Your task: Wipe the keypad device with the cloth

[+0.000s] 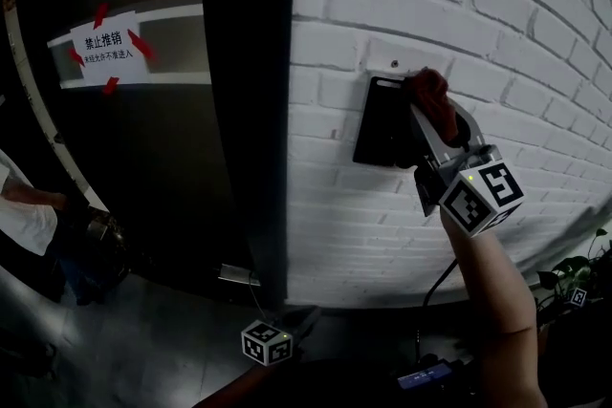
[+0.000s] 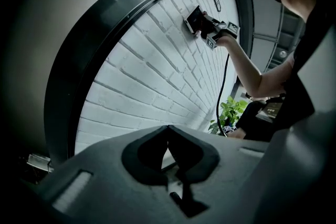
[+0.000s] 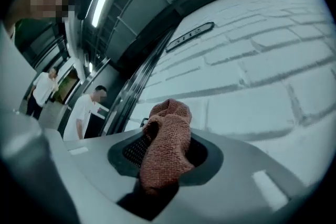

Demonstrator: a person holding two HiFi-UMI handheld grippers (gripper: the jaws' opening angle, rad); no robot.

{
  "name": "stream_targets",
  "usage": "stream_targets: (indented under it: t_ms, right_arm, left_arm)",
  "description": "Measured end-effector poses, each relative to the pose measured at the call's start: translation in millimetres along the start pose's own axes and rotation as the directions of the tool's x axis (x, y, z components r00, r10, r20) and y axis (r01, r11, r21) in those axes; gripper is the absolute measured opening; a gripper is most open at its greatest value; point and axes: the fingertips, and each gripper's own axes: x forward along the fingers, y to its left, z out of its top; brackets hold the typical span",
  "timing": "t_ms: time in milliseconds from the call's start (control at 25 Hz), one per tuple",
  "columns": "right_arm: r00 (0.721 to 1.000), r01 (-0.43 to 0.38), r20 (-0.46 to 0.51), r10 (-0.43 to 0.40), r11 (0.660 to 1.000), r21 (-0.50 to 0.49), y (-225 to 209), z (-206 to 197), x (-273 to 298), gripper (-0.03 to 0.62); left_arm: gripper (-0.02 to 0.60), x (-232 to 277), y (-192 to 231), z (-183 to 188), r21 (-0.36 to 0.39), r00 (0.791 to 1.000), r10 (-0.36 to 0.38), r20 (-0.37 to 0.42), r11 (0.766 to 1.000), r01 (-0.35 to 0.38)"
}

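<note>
Low by the bottom edge, the left claw [image 2: 168, 131] hangs with its jaws together and nothing between them, below the dark door frame [image 1: 244, 110]. Right of the frame, the black keypad device [image 1: 382, 124] sits on the white brick wall [image 1: 382, 5]. At its upper right corner the right claw [image 3: 168, 136] clamps the reddish cloth [image 1: 432, 94], bunched against the device.

Your right gripper [image 1: 432, 110] is a pale grey moulded shell with black ribbed pads [image 3: 137, 150], a cube of black-and-white square markers [image 1: 483, 196] with a small green light, and a thin black cable [image 2: 219, 93]. Your left gripper [image 1: 306, 317] carries a similar cube. You wear a dark short-sleeved top [image 2: 310, 60].
</note>
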Motion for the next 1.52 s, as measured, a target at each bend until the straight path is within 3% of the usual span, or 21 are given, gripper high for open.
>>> stream_targets:
  t_ms: [80, 120, 160, 200, 280, 320, 360, 480, 600, 680, 800, 920, 1000, 1080, 1120, 1240, 1320, 1440, 1520]
  right_arm:
    - [0.999, -0.029, -0.044, 0.019, 0.973, -0.229, 6, 13, 7, 0.133]
    - [0.996, -0.064, -0.087, 0.034, 0.926, -0.373, 11, 16, 11, 0.133]
    - [0.988, -0.113, -0.147, 0.042, 0.848, -0.517, 17, 17, 14, 0.135]
    - [0.976, -0.170, -0.214, 0.037, 0.747, -0.643, 23, 15, 16, 0.133]
    - [0.942, -0.290, -0.336, 0.017, 0.547, -0.785, 35, 12, 23, 0.128]
    - [0.922, -0.346, -0.387, 0.013, 0.476, -0.809, 41, 10, 27, 0.126]
    - [0.901, -0.397, -0.434, 0.009, 0.424, -0.814, 45, 9, 32, 0.126]
    - [0.823, -0.536, -0.567, -0.023, 0.296, -0.791, 57, 3, 44, 0.123]
    - [0.745, -0.661, -0.664, -0.068, 0.065, -0.748, 76, -15, 48, 0.118]
    - [0.688, -0.725, -0.719, -0.099, -0.050, -0.687, 86, -37, 44, 0.117]
    - [0.634, -0.772, -0.763, -0.123, -0.170, -0.613, 97, -77, 32, 0.112]
    - [0.639, -0.760, -0.761, -0.116, -0.254, -0.599, 108, -116, 18, 0.107]
    - [0.665, -0.730, -0.743, -0.078, -0.276, -0.625, 118, -132, 11, 0.106]
    - [0.718, -0.678, -0.696, -0.018, -0.250, -0.692, 124, -130, 9, 0.107]
    - [0.750, -0.645, -0.662, 0.008, -0.215, -0.733, 121, -122, 10, 0.107]
    - [0.851, -0.519, -0.522, 0.061, -0.047, -0.853, 98, -79, 16, 0.107]
    - [0.902, -0.430, -0.427, 0.059, 0.042, -0.902, 79, -48, 17, 0.107]
    - [0.941, -0.337, -0.334, 0.047, 0.164, -0.927, 55, -20, 12, 0.107]
    - [0.957, -0.288, -0.288, 0.036, 0.228, -0.930, 44, -14, 7, 0.106]
  left_arm:
    - [0.005, -4, 3, -1, -0.005, 1.000, -0.009, -0.006, 1.000, 0.009]
    - [0.005, -5, 5, -2, -0.007, 1.000, -0.012, -0.008, 1.000, 0.012]
    - [0.005, -7, 6, -3, -0.010, 1.000, -0.014, -0.009, 1.000, 0.014]
    - [0.005, -8, 7, -3, -0.012, 1.000, -0.018, -0.010, 1.000, 0.018]
    - [0.005, -9, 5, -6, -0.015, 1.000, -0.027, -0.012, 1.000, 0.026]
    - [0.005, -8, 4, -8, -0.018, 0.999, -0.031, -0.011, 0.999, 0.030]
    - [0.005, -7, 3, -9, -0.021, 0.999, -0.034, -0.009, 0.999, 0.034]
    - [0.005, -6, 4, -8, -0.023, 0.999, -0.035, 0.006, 0.999, 0.035]
    - [0.005, -6, 3, -8, -0.042, 0.999, -0.026, 0.033, 0.999, 0.028]
    - [0.005, -6, 2, -11, -0.061, 0.999, -0.022, 0.039, 0.998, 0.024]
    - [0.005, -5, -2, -16, -0.067, 0.999, -0.028, 0.040, 0.997, 0.031]
    - [0.005, -6, -2, -18, -0.073, 0.999, -0.018, 0.047, 0.997, 0.021]
    - [0.005, -8, 1, -18, -0.076, 0.999, -0.003, 0.054, 0.997, 0.007]
    - [0.005, -8, 1, -19, -0.071, 0.999, 0.000, 0.051, 0.997, 0.004]
    - [0.005, -9, 0, -21, -0.069, 0.999, -0.002, 0.045, 0.998, 0.005]
    - [0.005, -9, -4, -26, -0.066, 1.000, -0.013, 0.017, 0.998, 0.014]
    - [0.005, -8, -5, -28, -0.062, 1.000, -0.020, 0.005, 0.998, 0.020]
    - [0.005, -9, -5, -27, -0.057, 1.000, -0.023, -0.002, 0.998, 0.023]
    - [0.005, -11, -4, -25, -0.056, 1.000, -0.020, -0.001, 0.998, 0.020]
